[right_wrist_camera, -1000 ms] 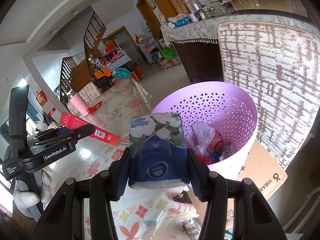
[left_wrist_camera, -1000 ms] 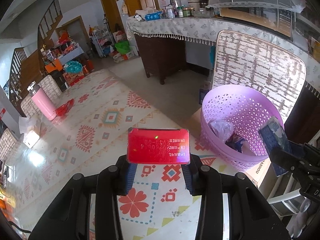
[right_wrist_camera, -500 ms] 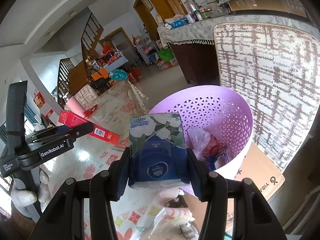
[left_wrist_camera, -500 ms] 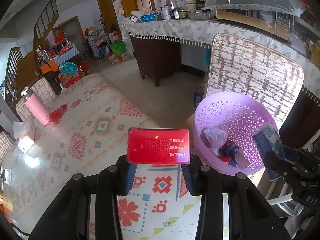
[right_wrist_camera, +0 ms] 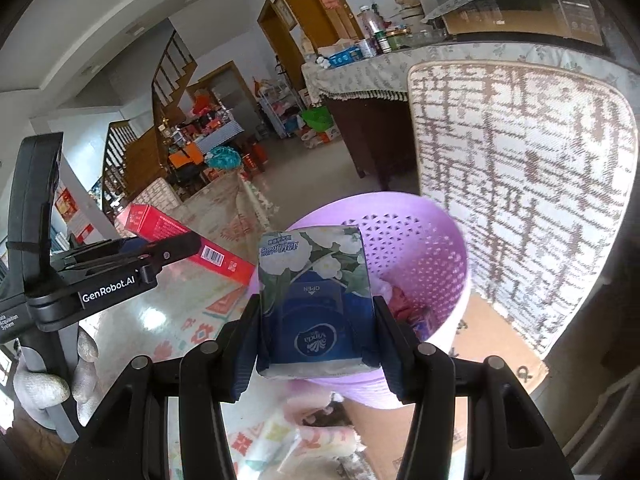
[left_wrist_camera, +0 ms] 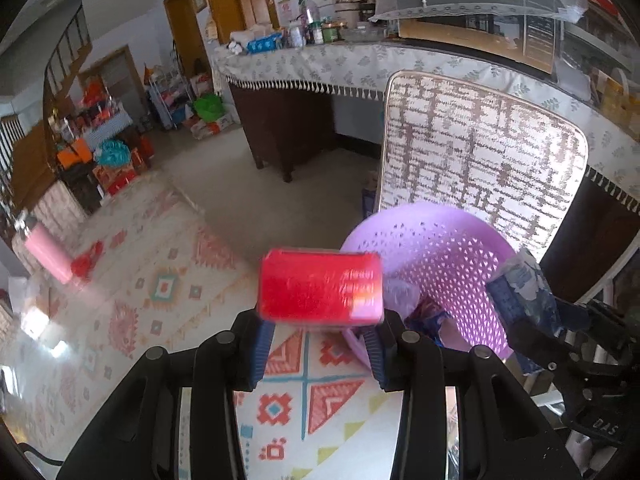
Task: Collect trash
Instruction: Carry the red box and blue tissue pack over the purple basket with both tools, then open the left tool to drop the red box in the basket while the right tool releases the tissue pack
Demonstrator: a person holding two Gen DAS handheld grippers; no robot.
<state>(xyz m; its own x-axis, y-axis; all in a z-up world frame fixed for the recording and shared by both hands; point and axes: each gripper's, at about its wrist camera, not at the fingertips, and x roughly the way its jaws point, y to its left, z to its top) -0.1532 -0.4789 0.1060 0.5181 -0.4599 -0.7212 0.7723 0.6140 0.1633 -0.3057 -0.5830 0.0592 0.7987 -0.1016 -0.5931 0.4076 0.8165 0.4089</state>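
Patterned floor matting (left_wrist_camera: 168, 304) in reds and blues spreads under both our grippers, with a cloth-covered counter (left_wrist_camera: 360, 68) crowded with jars and bottles across the room and a woven chair back (left_wrist_camera: 480, 156) standing just behind the lilac basket (left_wrist_camera: 452, 248).

Our left gripper (left_wrist_camera: 320, 340) has its jaws clenched on a red box (left_wrist_camera: 320, 286), which sticks out ahead of the jaws end-on toward the camera and is blurred. Beyond the right jaw tip and a little ahead sits the basket, its near rim partly hidden by the box. From our right wrist camera the same red box (right_wrist_camera: 188, 240) shows as a long carton reaching toward the basket's left rim (right_wrist_camera: 280, 232), with the left gripper (right_wrist_camera: 160, 254) clamped across it and a gloved hand (right_wrist_camera: 52, 380) holding the handle.

Our right gripper (right_wrist_camera: 316, 340) is grasping a blue tissue pack (right_wrist_camera: 316, 300) printed with white flowers, upright between the jaws. Straight ahead of those jaws and below the pack lies the basket's open mouth, with crumpled wrappers (right_wrist_camera: 400, 304) at its bottom. From our left wrist camera the tissue pack (left_wrist_camera: 520, 292) hangs at the basket's right rim, held by the right gripper (left_wrist_camera: 560, 320).
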